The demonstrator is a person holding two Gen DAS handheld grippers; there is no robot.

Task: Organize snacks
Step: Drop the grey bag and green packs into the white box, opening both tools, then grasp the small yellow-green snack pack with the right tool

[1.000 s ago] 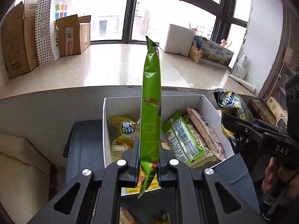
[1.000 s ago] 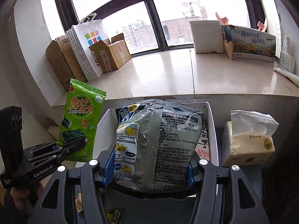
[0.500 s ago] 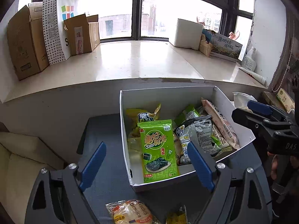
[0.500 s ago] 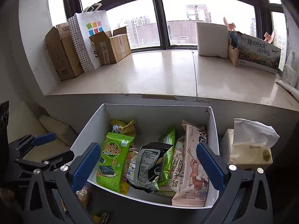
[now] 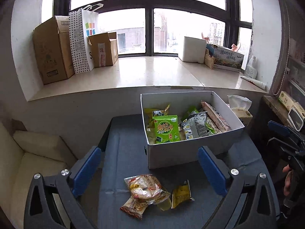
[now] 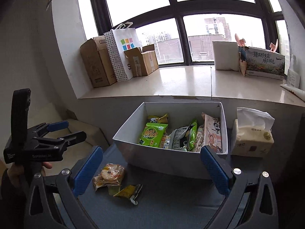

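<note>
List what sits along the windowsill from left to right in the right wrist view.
Tall cardboard box → polka-dot paper bag → open cardboard box → white box → printed mushroom carton.

One white box (image 5: 190,152) was on the bench (image 5: 124,152); two tools: left tool (image 5: 150,171), right tool (image 6: 152,168); three loose snack packets (image 5: 144,189); one tissue pack (image 6: 251,139); two cardboard boxes (image 6: 95,64).

Tissue pack (image 6: 251,135), cardboard boxes (image 5: 53,51)
</note>
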